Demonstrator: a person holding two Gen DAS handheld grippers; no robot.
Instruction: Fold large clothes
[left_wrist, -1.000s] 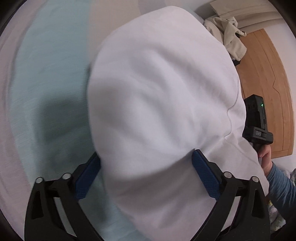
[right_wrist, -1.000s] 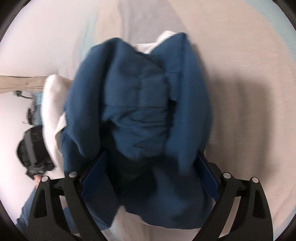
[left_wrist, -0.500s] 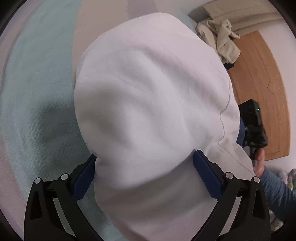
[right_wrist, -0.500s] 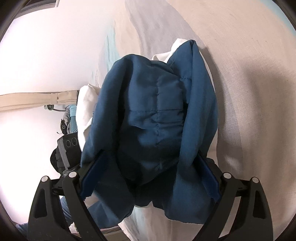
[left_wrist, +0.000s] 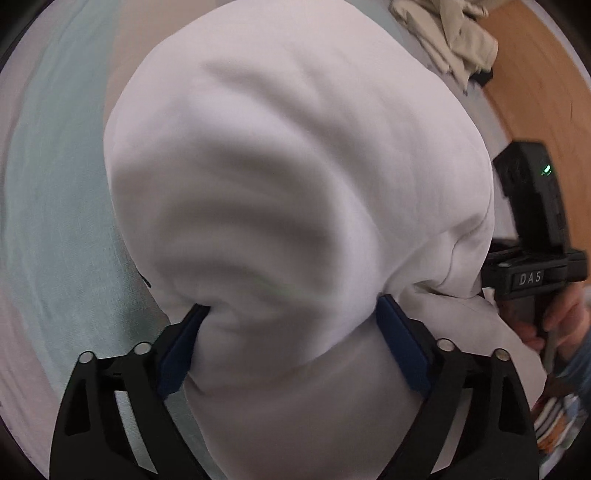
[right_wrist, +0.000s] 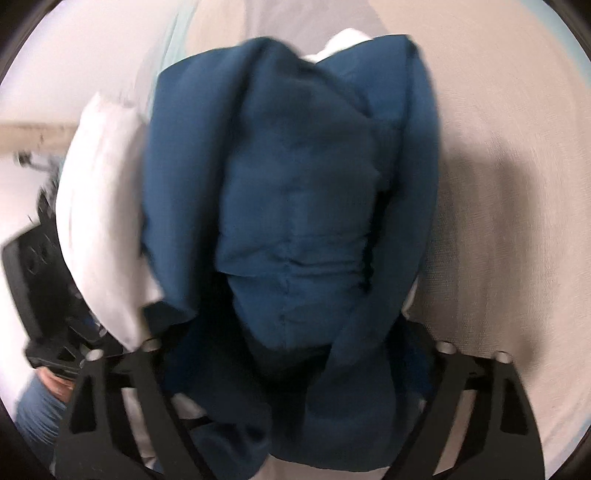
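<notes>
— Pale bedsheet (left_wrist: 55, 206) lies beneath everything; a beige garment (left_wrist: 454, 40) sits crumpled by the wooden headboard (left_wrist: 546, 92).

— And your grippers?

— Your left gripper (left_wrist: 291, 332) is clenched on the white garment (left_wrist: 295, 184), held bunched above the bed. Your right gripper (right_wrist: 291, 354) grasps its dark blue part (right_wrist: 295, 206), which drapes over the fingers.

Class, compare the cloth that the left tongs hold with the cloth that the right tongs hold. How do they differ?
The left tongs hold white cloth, plain and smoothly bulging. The right tongs hold dark blue cloth, seamed and creased, with white beside it. Both bunches drape over the fingers, above the pale bed sheet.
</notes>
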